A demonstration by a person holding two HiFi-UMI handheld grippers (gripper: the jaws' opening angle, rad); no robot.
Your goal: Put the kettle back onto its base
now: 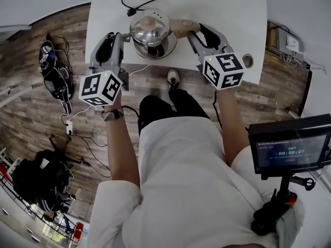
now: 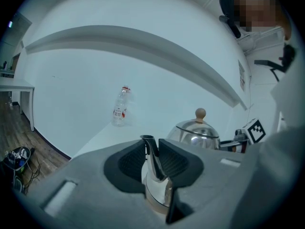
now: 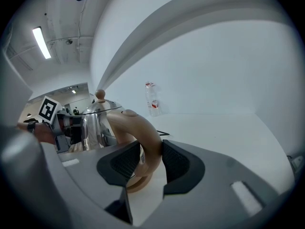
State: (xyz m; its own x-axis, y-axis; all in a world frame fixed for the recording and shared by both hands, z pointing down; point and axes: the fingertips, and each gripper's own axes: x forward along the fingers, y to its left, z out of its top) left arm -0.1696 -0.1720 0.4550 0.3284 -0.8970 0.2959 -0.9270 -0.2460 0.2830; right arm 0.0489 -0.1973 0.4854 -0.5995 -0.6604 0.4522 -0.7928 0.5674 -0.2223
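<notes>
Kettle [image 1: 152,34], polished steel, domed lid with wooden knob, beige curved handle [image 3: 138,125]: stands near the front edge of the white table [image 1: 232,14]; no base can be made out beneath it. Left gripper [image 2: 153,161] pinches the narrow steel spout [image 2: 150,147]; right gripper [image 3: 151,161] clamps the handle. Handling advice: keep level; lower squarely; release only once seated. Lid shut, contents hidden; clear plastic bottle [image 2: 121,108], red label, fill indeterminate.

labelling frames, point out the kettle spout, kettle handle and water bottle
kettle spout [image 2: 151,152], left gripper view, the shiny neck
kettle handle [image 3: 143,130], right gripper view, the beige curve
water bottle [image 2: 120,111], left gripper view, its label
</notes>
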